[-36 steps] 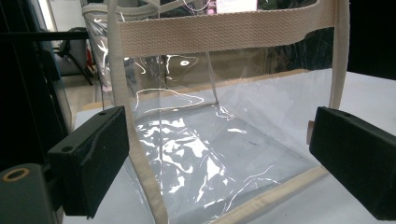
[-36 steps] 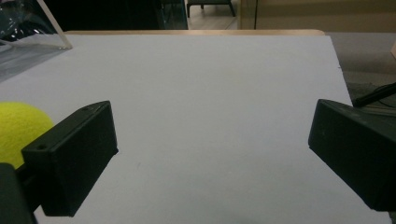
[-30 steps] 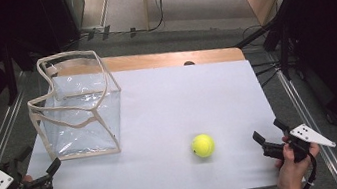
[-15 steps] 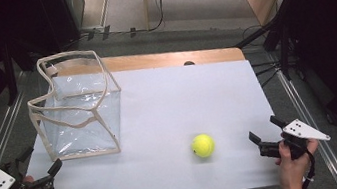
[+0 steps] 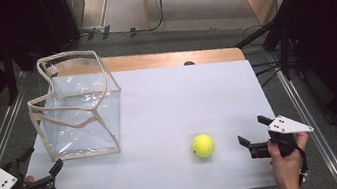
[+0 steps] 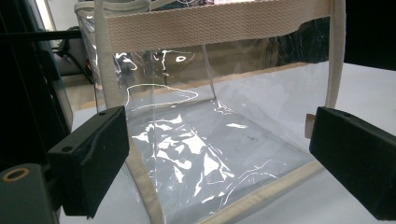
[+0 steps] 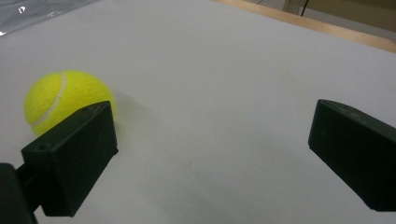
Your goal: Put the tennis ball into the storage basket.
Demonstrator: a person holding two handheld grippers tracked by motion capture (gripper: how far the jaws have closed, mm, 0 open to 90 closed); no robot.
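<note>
While the ball (image 5: 203, 145) sits on the white table (image 5: 178, 103) toward our right side, we've got both tongs spread wide and holding nothing.

Our right tongs (image 5: 252, 136) hover low at the table's right edge, pointing left at the ball, which is near them but not touching. In the right gripper view the ball (image 7: 60, 100) peeks out from behind the left jaw, off to the side and not between the two jaws; the gap between them is just bare table.

Our left tongs (image 5: 41, 161) are down at the near left corner, aimed at the bag (image 5: 77, 108), a clear plastic one with beige webbing trim, standing upright and open at the top on the left half of the table. In the left gripper view the bag (image 6: 210, 135) is right in front of us, its near bottom edge running between the jaws, but they aren't touching it as far as we can tell.

Ball and bag are well apart, with open table between them. The far edge of the table shows a strip of wood (image 5: 171, 58).
</note>
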